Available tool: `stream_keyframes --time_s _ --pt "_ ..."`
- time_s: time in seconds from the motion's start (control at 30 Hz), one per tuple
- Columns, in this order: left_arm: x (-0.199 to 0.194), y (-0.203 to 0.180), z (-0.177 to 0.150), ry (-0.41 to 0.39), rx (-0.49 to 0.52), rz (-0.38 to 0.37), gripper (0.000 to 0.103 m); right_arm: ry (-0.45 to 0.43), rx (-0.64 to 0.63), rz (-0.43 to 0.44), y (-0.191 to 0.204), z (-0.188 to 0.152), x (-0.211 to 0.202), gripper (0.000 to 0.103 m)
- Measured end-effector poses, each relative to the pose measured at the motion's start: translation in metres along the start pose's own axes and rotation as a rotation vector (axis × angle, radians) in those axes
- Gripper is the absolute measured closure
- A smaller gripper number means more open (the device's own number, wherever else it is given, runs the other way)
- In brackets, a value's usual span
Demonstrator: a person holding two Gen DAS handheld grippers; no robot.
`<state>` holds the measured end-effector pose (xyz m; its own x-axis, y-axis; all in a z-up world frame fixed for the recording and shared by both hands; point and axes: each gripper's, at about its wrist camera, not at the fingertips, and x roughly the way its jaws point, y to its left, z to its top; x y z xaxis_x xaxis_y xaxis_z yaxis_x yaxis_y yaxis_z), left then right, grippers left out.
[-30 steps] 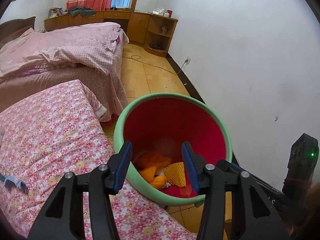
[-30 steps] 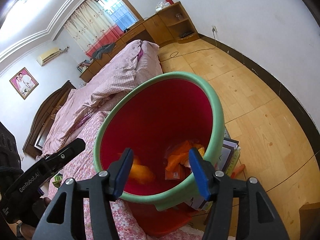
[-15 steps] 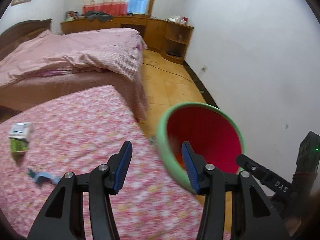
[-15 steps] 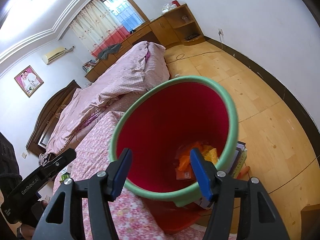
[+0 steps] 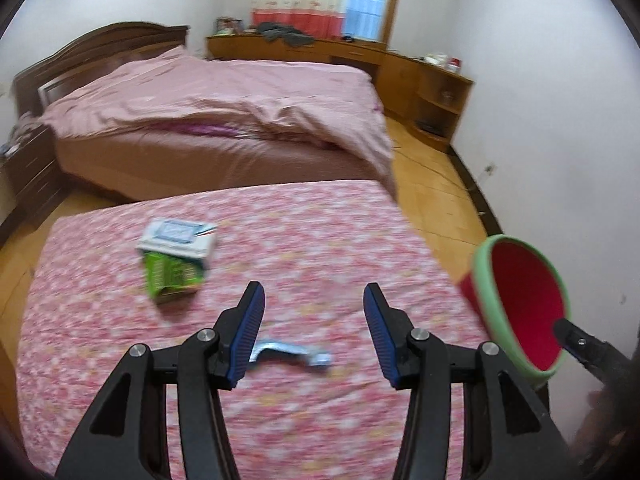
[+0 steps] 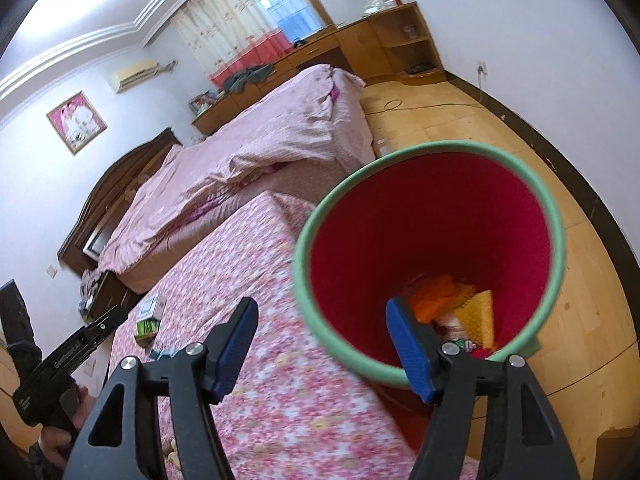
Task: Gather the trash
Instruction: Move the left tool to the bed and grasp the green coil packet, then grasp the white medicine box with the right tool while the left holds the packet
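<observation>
A red bin with a green rim [image 6: 556,232] stands at the right end of the flowered pink table [image 6: 240,264]; orange and yellow scraps [image 6: 440,296] lie in its bottom. My right gripper [image 6: 320,320] hangs over the bin's near rim, its jaws opening with nothing between them. My left gripper [image 5: 314,308] is open and empty above the table [image 5: 320,240]. Just beyond its fingers lies a crumpled blue-silver wrapper [image 5: 292,354]. A green and white box [image 5: 176,256] lies farther left. The bin [image 5: 484,280] shows at the right edge.
A big bed with a pink quilt [image 5: 224,112] stands behind the table. Wooden desk and shelves [image 5: 432,84] run along the far wall. Bare wooden floor [image 6: 500,120] lies between bed and white wall. A hand holds the left gripper [image 6: 80,344].
My left gripper swung left, from above the bin to over the table; the box and wrapper came into view. The right gripper's jaws spread wider and it drifted a little off the bin.
</observation>
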<state>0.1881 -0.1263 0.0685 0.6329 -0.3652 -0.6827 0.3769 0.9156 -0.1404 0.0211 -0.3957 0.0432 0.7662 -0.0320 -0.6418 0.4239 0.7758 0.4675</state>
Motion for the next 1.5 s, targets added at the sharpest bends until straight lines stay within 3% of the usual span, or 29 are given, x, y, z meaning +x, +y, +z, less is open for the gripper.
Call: stream_keyframes --time_s 0.2,0.4,0.73,0.87,1.17,1.4,1.5 --pt "0.019 0.057 -0.007 0.049 -0.071 0.064 0.051 0.027 -0.038 -0.002 0.025 -0.002 0.015 0.033" --pt "0.049 0.097 -0.011 0.085 -0.127 0.100 0.036 0.051 -0.068 -0.011 0.046 -0.006 0.031 0.031" --pt "0.101 0.117 -0.006 0.157 -0.117 0.122 0.035 0.106 -0.111 -0.027 0.071 -0.010 0.065 0.031" --pt "0.107 0.121 -0.003 0.124 -0.116 0.137 0.035 0.125 -0.126 -0.024 0.077 -0.012 0.076 0.031" --pt "0.121 0.111 0.003 0.133 -0.077 0.189 0.038 0.166 -0.156 -0.012 0.091 -0.016 0.096 0.031" --pt "0.098 0.131 -0.005 0.132 -0.158 0.181 0.038 0.190 -0.212 0.012 0.112 -0.016 0.106 0.031" --pt "0.082 0.148 -0.012 0.116 -0.210 0.219 0.038 0.203 -0.252 0.036 0.128 -0.014 0.112 0.031"
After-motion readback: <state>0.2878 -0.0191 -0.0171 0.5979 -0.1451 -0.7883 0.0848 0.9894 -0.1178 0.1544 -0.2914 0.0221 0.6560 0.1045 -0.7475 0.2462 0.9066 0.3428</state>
